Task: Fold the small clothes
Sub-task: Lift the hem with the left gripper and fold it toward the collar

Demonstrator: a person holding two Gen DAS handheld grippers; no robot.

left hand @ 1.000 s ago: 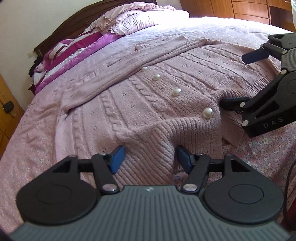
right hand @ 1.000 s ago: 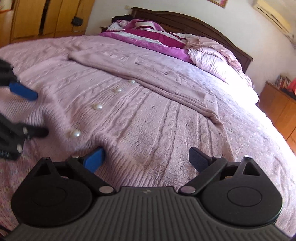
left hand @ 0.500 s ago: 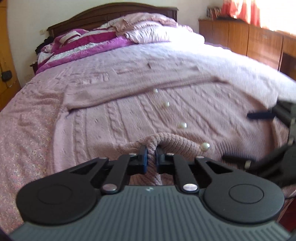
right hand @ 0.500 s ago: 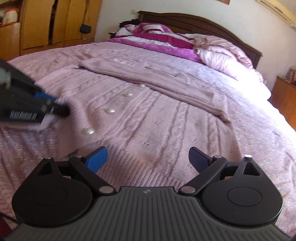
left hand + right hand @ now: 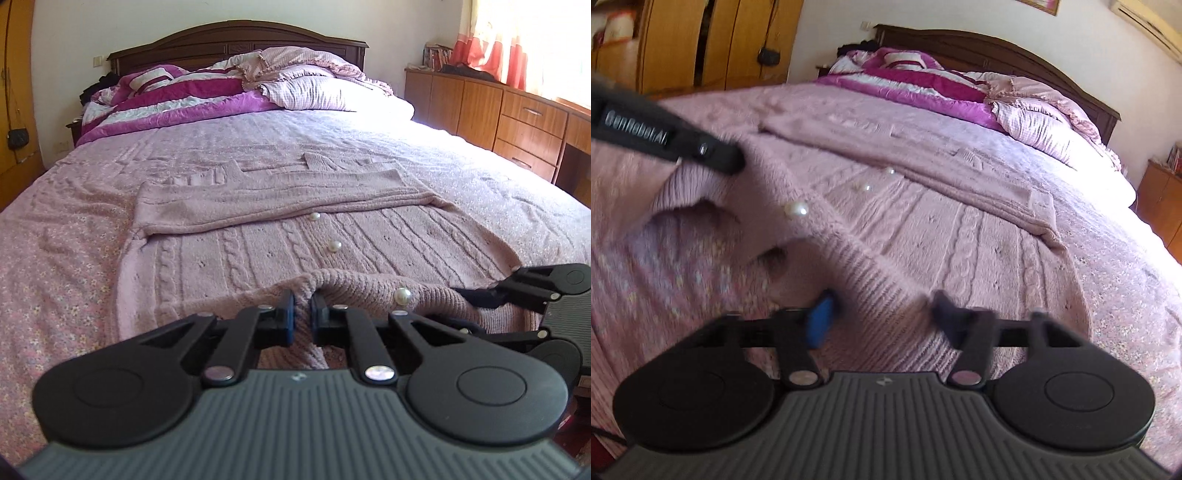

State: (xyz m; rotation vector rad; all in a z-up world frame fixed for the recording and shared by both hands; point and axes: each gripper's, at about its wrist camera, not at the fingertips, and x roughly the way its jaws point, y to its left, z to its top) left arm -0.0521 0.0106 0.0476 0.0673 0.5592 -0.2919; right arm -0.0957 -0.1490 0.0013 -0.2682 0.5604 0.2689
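Note:
A pink cable-knit cardigan (image 5: 280,254) with pearl buttons (image 5: 402,295) lies flat on the bed, one sleeve (image 5: 258,206) folded across its chest. My left gripper (image 5: 303,314) is shut on the ribbed bottom hem and holds that pinch raised off the bed. In the right wrist view the left gripper (image 5: 731,164) shows at the upper left with the hem hanging from it. My right gripper (image 5: 881,314) is closing, and a ridge of the cardigan's (image 5: 960,240) ribbed hem stands between its blurred fingers. In the left wrist view the right gripper (image 5: 454,310) sits just right of the lowest button.
The floral pink bedspread (image 5: 55,258) runs wide on both sides of the cardigan. Pillows and a magenta quilt (image 5: 306,92) are piled at the headboard. Wooden drawers (image 5: 517,122) line the right wall, and a wardrobe (image 5: 701,40) stands to the left.
The left gripper shut on the hem, rose with it and rolled level. The right gripper's fingers have drawn inward from wide open around the hem.

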